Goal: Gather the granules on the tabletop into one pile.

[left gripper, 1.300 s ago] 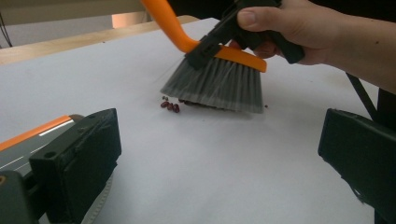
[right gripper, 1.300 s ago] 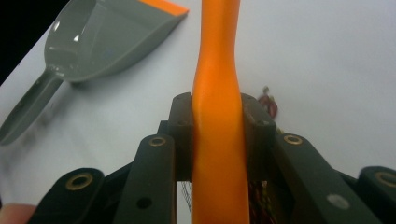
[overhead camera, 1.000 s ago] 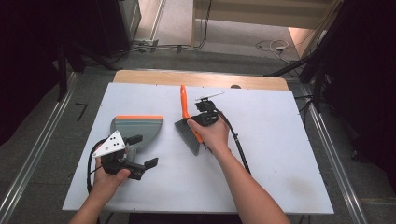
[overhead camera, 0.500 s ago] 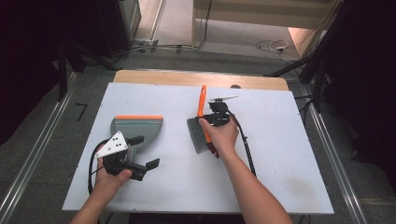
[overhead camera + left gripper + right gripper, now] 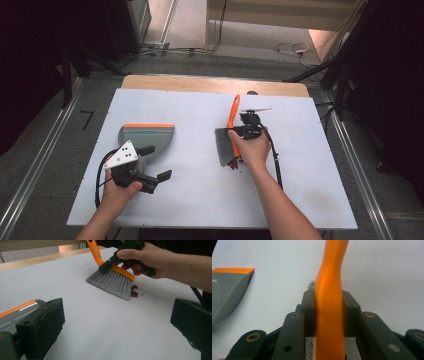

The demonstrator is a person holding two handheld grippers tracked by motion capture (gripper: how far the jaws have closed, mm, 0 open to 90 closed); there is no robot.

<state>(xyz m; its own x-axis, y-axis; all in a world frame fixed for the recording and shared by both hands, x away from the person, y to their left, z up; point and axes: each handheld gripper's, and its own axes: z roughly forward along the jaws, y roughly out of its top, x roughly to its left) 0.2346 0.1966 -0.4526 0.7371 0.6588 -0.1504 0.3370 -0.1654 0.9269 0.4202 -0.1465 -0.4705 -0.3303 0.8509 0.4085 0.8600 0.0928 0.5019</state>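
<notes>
Right gripper (image 5: 239, 131) clamps the orange brush (image 5: 228, 141) over red beans (image 5: 134, 292) mid-desk; left gripper (image 5: 153, 162) gapes empty. A hard sweep could scatter them past the dustpan (image 5: 146, 137).

White table (image 5: 300, 200) w/ wood edge; grey floor (image 5: 45, 150); dark surrounds
</notes>
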